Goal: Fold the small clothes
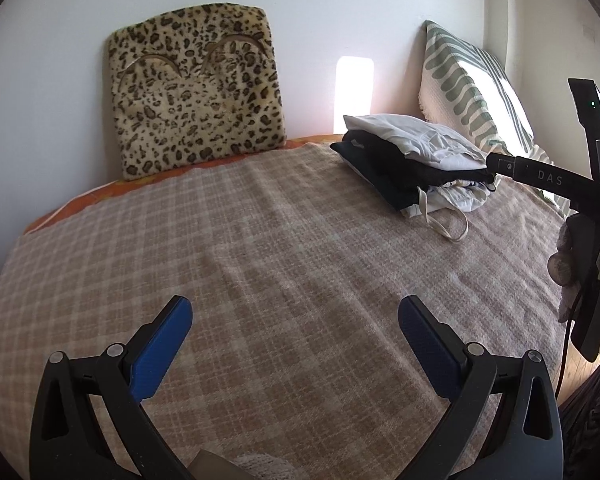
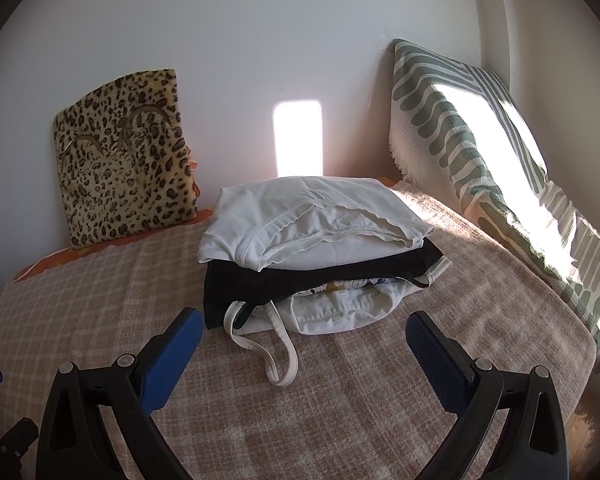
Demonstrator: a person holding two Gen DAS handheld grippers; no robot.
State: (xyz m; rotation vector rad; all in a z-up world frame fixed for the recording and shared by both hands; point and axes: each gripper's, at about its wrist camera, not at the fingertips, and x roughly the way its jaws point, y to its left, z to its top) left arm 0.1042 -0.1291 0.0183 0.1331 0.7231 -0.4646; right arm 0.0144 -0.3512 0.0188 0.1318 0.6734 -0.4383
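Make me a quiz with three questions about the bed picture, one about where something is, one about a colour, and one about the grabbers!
1. Where does the leopard cushion lean?
A. against the wall
B. on the clothes pile
C. on the floor

2. What colour is the top garment of the clothes pile?
A. black
B. white
C. orange

3. How is the right gripper?
A. shut on a strap
B. open, holding nothing
C. shut on the blanket

Answers: 1 A, it stands upright at the wall; 2 B, white lies over the black garment; 3 B, its blue fingers are spread apart.
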